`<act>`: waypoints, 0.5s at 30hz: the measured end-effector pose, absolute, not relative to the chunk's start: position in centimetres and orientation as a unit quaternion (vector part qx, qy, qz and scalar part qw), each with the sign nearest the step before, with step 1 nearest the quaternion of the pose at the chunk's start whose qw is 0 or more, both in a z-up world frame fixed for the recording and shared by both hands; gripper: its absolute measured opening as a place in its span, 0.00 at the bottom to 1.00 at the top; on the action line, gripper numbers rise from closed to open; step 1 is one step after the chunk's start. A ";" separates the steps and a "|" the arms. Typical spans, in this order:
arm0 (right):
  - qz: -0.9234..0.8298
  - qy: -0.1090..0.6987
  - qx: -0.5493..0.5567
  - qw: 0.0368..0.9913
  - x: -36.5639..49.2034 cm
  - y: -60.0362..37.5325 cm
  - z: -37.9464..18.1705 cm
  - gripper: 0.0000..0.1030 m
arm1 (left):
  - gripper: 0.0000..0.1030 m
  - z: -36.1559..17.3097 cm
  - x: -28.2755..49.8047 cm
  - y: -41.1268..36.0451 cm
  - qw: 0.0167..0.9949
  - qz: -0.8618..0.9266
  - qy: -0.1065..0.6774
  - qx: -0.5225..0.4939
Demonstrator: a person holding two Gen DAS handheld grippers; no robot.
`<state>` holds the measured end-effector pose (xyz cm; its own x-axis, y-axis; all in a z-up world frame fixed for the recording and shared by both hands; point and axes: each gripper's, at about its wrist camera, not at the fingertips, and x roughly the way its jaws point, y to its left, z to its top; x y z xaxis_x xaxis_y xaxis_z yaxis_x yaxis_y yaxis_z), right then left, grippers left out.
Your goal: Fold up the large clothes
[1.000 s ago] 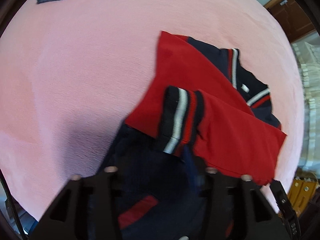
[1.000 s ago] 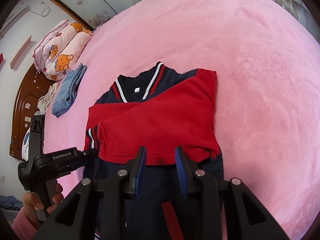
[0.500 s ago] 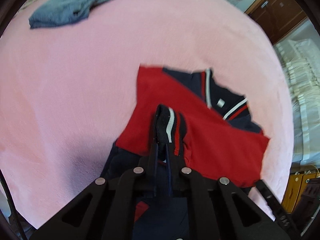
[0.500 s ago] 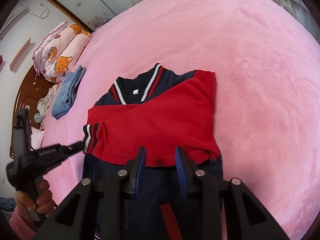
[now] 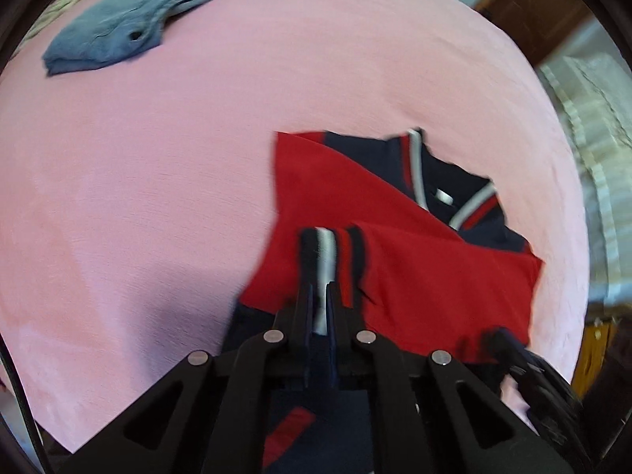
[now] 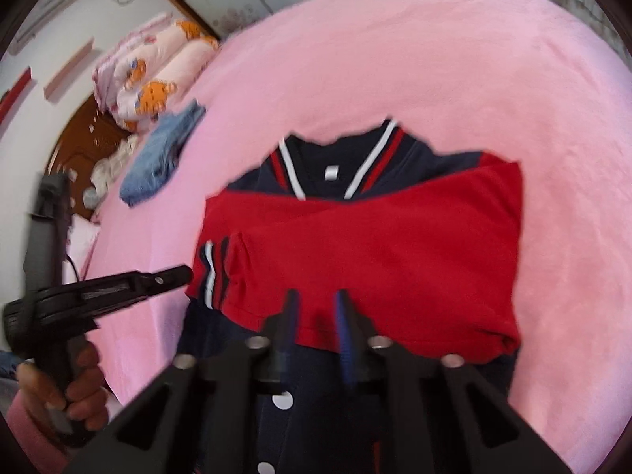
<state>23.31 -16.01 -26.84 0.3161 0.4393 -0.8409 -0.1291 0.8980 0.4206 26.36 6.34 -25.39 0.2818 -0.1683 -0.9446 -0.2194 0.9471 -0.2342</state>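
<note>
Fingers of the left gripper (image 5: 320, 276), apart a second ago, now clamp the striped cuff (image 5: 330, 254). Right gripper (image 6: 316, 308) is closing over the red sleeve's (image 6: 395, 252) hem, contact unclear. Judgement: sleeve repositioning begins.

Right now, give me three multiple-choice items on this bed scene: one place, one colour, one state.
1. The folded jeans lie: A on the pink blanket, apart from the jacket; B on the jacket; C in a gripper.
2. The sleeve folded across the jacket is: A green; B red; C yellow.
3. The left gripper is: A wide open; B shut on the jeans; C shut on the striped cuff.
A: bare blanket separates them. B: plainly red in both views. C: its fingers pinch the cuff.
</note>
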 end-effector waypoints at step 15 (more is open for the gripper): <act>0.150 0.587 0.163 0.779 23.1 -17.8 -29.2 0.00 | 0.06 -30.3 28.0 -0.9 0.754 -0.045 0.640 -0.144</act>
<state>23.08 -17.82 -29.21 0.2652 0.4248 -0.8655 -0.0428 0.9020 0.4296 27.96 -0.90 -30.26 0.1775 -0.2519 -0.9513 -0.1158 0.9546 -0.2744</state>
